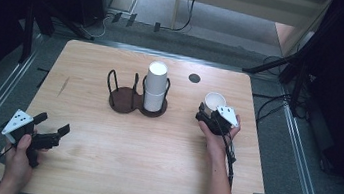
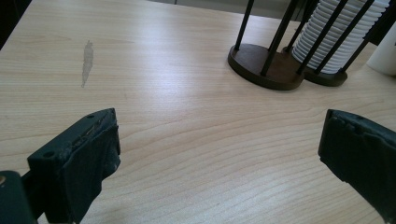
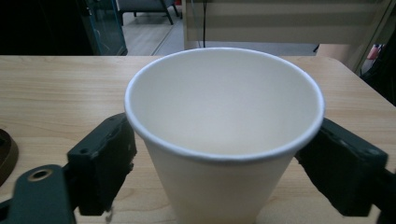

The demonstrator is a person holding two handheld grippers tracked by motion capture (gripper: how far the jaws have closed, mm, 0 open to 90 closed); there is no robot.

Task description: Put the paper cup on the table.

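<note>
Here, a white paper cup [image 3: 224,140] stood upright near the right edge of the tabletop [image 1: 139,173], with its open mouth facing up. Its long axis ran straight up and down. The right gripper [image 3: 219,168] had its jaws on both sides of the cup, just under the rim. The jaws were apart and there was a small gap on each side, so the cup stood free between them. The left gripper [image 2: 219,154] was near the front left corner, with its jaws wide apart and nothing between them.

The cup looked very light and thin. It would likely squash with a hard squeeze and tip over with a small push. The best place to hold it seemed to be the sides, a little below the stiff rim.
</note>
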